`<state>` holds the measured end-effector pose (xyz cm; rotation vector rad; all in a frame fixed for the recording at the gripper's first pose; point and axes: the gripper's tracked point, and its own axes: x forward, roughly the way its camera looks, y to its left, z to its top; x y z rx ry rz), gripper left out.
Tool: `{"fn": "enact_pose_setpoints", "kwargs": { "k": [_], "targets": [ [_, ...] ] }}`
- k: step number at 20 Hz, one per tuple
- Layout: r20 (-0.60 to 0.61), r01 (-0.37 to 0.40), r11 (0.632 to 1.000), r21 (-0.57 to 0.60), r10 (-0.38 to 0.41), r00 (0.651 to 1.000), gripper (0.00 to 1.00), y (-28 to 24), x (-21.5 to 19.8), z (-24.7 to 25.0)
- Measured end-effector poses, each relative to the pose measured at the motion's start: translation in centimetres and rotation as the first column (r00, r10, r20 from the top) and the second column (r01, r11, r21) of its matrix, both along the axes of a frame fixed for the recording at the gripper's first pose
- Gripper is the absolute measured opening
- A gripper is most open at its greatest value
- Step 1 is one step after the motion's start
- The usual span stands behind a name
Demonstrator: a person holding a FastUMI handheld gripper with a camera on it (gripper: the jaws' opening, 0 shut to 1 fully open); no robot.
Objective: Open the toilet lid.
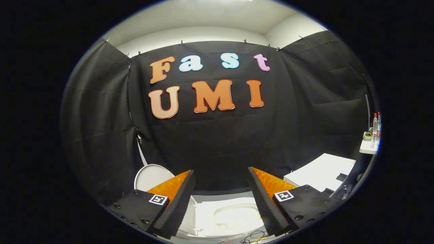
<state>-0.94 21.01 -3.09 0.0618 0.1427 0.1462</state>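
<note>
1. One lid (pixel 151 176) stands raised, a white oval seen off to the left and just beyond the left finger (pixel 176 203), whose orange side hides part of it. It looks upright or leaning back toward the booth wall; its lower edge is hidden, so how it meets the bowl cannot be told.
2. Below and between the fingers lies the toilet seat (pixel 234 217), its ring and bowl opening in plain sight, long axis running roughly away from the gripper (pixel 220 203).
3. Judged from this, the lid is already up. If it needs more push, it lies ahead and to the left.
4. Both fingers are spread wide, with nothing between them; the right finger (pixel 264 203) is well apart from the lid.
5. Some thin cables (pixel 252 237) lie on the floor just under the fingers.
6. Beyond the right finger sits a white box (pixel 322 173), and farther right a small shelf (pixel 368 147) with bottles (pixel 376 127).
</note>
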Motion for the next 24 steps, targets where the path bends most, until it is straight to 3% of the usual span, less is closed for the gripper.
{"fn": "enact_pose_setpoints", "kwargs": {
  "k": [24],
  "targets": [
    [-0.016,0.011,1.0,0.023,-0.011,1.0,0.98,-0.41,-0.22,-0.68]
  ]
}}
